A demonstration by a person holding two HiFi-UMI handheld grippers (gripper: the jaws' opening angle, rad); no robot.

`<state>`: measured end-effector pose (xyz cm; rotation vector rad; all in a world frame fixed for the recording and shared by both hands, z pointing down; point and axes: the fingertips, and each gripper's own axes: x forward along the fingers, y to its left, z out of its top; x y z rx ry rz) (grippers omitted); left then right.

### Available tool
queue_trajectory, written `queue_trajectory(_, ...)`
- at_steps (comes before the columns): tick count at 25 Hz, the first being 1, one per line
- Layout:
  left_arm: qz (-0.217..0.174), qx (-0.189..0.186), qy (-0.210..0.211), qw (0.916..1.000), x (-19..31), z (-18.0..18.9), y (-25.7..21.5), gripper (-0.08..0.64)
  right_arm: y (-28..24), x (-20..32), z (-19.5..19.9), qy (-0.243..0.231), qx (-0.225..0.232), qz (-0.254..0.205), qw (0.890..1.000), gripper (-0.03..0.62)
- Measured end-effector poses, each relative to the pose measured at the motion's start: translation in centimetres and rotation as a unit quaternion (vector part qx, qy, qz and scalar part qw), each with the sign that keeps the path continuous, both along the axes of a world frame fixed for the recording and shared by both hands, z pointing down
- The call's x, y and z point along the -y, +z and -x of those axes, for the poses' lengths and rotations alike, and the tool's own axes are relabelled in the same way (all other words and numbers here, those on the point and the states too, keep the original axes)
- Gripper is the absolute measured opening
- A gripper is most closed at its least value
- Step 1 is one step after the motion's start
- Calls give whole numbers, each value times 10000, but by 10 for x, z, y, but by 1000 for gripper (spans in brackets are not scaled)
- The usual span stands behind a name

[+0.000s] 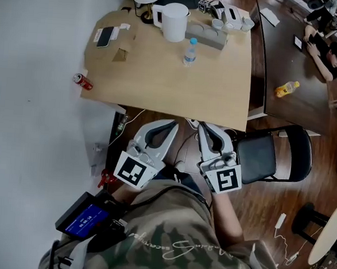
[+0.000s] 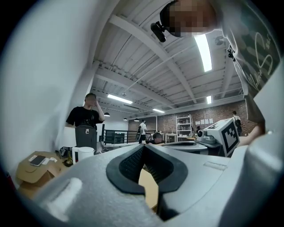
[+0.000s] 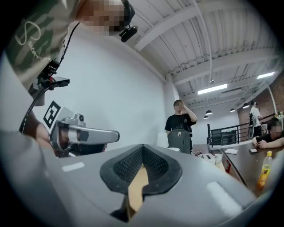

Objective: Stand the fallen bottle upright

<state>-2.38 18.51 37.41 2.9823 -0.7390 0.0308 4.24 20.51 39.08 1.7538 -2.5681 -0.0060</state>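
Observation:
A clear water bottle point(image 1: 190, 51) with a blue cap stands upright on the light wooden table point(image 1: 218, 83), a little right of the white kettle point(image 1: 174, 22). Both grippers are held close to my body, short of the table's near edge and pointing toward it. My left gripper point(image 1: 173, 124) point(image 2: 144, 146) is shut with nothing between its pads. Beside it, my right gripper point(image 1: 202, 126) point(image 3: 142, 146) is also shut and empty. The bottle does not show in either gripper view.
A grey power strip point(image 1: 207, 35), a phone point(image 1: 104, 36) and a red can point(image 1: 83, 81) at the left corner share the table. A black chair point(image 1: 270, 155) stands to my right. A yellow bottle point(image 1: 287, 88) sits on the dark table point(image 1: 297, 111). A person point(image 2: 86, 119) stands beyond.

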Motion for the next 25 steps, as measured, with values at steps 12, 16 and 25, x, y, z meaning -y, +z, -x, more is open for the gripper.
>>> queue_trajectory(12, -150, -274, -71, 9995, 13, 38, -26, 2, -55, 7, 27, 221, -44, -234, 9995, 3)
queue_trajectory(16, -135, -282, -139, 9994, 22, 53, -25, 2, -53, 13, 39, 229, -112, -198, 9995, 3)
queue_trajectory(25, -148, -482, -211, 9985, 33, 78, -35, 2, -57, 24, 65, 61, 20, -72, 10000, 3)
